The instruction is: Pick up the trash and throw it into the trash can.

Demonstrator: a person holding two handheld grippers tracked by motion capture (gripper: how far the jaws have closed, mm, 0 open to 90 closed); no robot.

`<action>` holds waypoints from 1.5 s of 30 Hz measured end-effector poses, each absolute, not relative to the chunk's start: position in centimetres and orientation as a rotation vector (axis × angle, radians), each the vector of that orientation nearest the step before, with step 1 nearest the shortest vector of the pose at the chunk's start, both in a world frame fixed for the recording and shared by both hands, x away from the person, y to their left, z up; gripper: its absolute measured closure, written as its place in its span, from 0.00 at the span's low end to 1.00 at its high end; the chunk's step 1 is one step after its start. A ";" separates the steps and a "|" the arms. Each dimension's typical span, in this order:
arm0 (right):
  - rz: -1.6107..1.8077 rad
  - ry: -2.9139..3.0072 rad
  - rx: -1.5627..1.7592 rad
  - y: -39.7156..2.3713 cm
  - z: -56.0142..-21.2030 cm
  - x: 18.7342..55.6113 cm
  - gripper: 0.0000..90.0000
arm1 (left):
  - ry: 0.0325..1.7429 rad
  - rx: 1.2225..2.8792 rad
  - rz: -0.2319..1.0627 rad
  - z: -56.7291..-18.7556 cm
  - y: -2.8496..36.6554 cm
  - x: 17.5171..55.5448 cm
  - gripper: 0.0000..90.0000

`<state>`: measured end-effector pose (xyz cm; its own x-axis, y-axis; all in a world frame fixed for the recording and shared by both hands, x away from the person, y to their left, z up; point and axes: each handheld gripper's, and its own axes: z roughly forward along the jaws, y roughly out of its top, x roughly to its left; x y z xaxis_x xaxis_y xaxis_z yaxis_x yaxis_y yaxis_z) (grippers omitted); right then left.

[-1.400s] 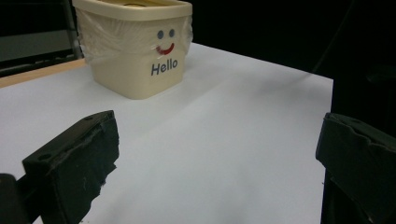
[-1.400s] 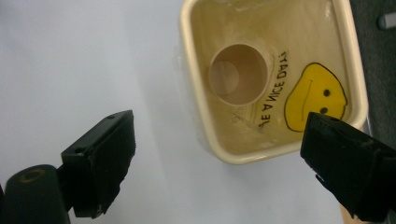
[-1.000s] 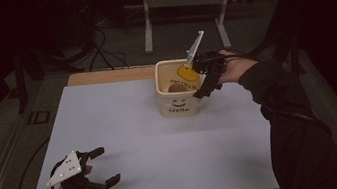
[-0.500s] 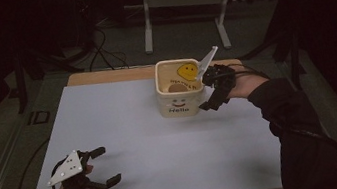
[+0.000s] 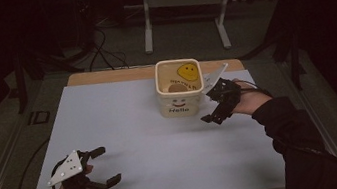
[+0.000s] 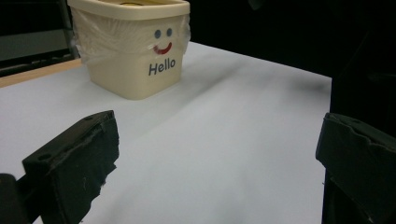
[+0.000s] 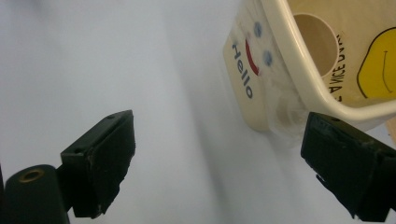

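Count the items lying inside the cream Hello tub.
2. A yellow smiley-face disc lies against the far inner side of the tub, and a plain brown round disc lies nearer its front wall. The front wall may hide more at the bottom.

Tub front wall: "Hello" in dark letters, under a drawn face with two blue dot eyes and a red smile. Inside the tub: yellow smiley sign with dark lettering beside it, too cut off to read.
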<state>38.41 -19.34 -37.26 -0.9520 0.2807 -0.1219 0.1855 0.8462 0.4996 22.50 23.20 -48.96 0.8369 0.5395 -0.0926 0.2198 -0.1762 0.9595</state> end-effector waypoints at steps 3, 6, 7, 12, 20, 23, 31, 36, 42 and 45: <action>0.747 2.833 0.366 -19.6 -38.3 38.0 0.11 | 0.584 1.758 0.314 -49.0 23.2 22.5 0.01; 0.769 2.826 0.379 -20.0 -39.2 37.5 0.11 | 0.583 1.757 0.315 -48.9 23.2 22.5 0.01; 0.784 2.823 0.384 -20.2 -39.5 37.4 0.11 | 0.585 1.757 0.316 -49.0 23.2 22.5 0.01; 0.812 2.818 0.415 -21.0 -40.8 36.7 0.11 | 0.585 1.756 0.313 -49.0 23.2 22.5 0.01; 0.875 2.810 0.447 -22.1 -42.5 35.0 0.11 | 0.584 1.761 0.310 -49.0 23.1 22.5 0.01; 0.889 2.800 0.463 -22.5 -43.2 34.4 0.11 | 0.584 1.761 0.311 -49.0 23.2 22.5 0.01; 0.905 2.820 0.511 -23.3 -45.5 33.1 0.11 | 0.583 1.763 0.311 -49.0 23.2 22.5 0.01; 0.938 2.811 0.535 -23.7 -46.2 32.5 0.11 | 0.585 1.761 0.311 -49.0 23.2 22.5 0.01; 0.997 2.763 0.557 -24.2 -46.5 31.4 0.11 | 0.585 1.760 0.310 -49.0 23.2 22.5 0.01; 1.020 2.734 0.576 -24.4 -46.8 30.9 0.11 | 0.585 1.758 0.311 -49.0 23.2 22.5 0.01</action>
<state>30.91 -24.38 -46.76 -0.9118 0.4102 -0.0209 0.2962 0.6919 0.6584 22.47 23.21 -48.99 0.8381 0.5372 -0.0950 0.2220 -0.1768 0.9589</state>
